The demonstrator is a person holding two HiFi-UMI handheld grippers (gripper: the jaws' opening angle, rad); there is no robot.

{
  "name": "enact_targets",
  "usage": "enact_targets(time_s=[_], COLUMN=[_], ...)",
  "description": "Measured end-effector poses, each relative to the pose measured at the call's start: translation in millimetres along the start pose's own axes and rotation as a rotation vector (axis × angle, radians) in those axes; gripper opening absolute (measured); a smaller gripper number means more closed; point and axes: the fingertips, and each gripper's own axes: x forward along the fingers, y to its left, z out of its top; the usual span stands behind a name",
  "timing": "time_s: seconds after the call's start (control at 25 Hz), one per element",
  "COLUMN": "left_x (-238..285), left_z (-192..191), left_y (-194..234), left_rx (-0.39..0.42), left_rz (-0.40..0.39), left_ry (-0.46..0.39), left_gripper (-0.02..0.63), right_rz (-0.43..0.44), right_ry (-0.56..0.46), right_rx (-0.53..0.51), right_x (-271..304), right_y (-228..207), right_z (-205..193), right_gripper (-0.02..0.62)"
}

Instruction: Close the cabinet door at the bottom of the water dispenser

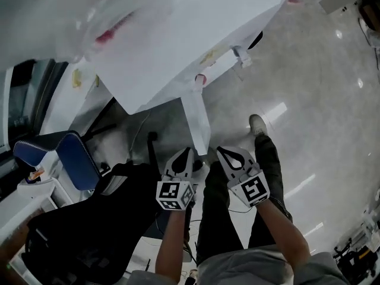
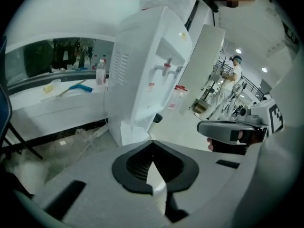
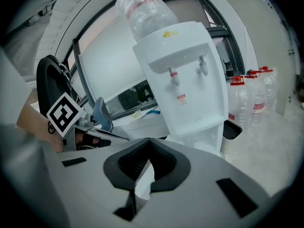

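The dispenser point(image 1: 178, 40) stands ahead. Its bottom door point(image 1: 197, 122) hangs swung out toward the person, just ahead of both claws. The left gripper point(image 1: 187, 154) and right gripper point(image 1: 224, 153) are closed on nothing. Best to press a closed tip against the door's outer face near its free edge, pushing steadily until flush.

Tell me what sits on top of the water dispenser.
An upside-down clear water bottle with a reddish label stands on the water dispenser. Its neck is sunk into the dispenser's top and hidden; how much water it holds can't be told.
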Motion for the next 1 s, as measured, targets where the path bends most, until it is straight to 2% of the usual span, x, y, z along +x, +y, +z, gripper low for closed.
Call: enact_targets(time_s=[0.24,0.4,0.72,0.88,1.0], left_x=[22,32,69,85,94], left_z=[-17,-25,-76,-101,-116], left_y=[15,25,50,61,66], left_rx=[-0.059,-0.039,-0.105,-0.140,-0.187], left_rz=[-0.027,-0.038,-0.118,-0.162,-0.186], left_ry=[0.008,0.029,0.163,0.247,0.292], left_gripper=[0.008,0.008,0.023,0.074,0.083], right_rz=[-0.004,-0.006,0.002,-0.003,-0.015], right_ry=[0.022,0.023,0.019,0.023,0.030], right_rx=[0.038,0.051,0.066,0.063,0.070], right_x=[14,18,33,36,35], right_y=[0,1,1,1,-3], right_z=[-33,-42,-59,-68,-75], right_gripper=[0.008,0.008,0.009,0.008,0.009])
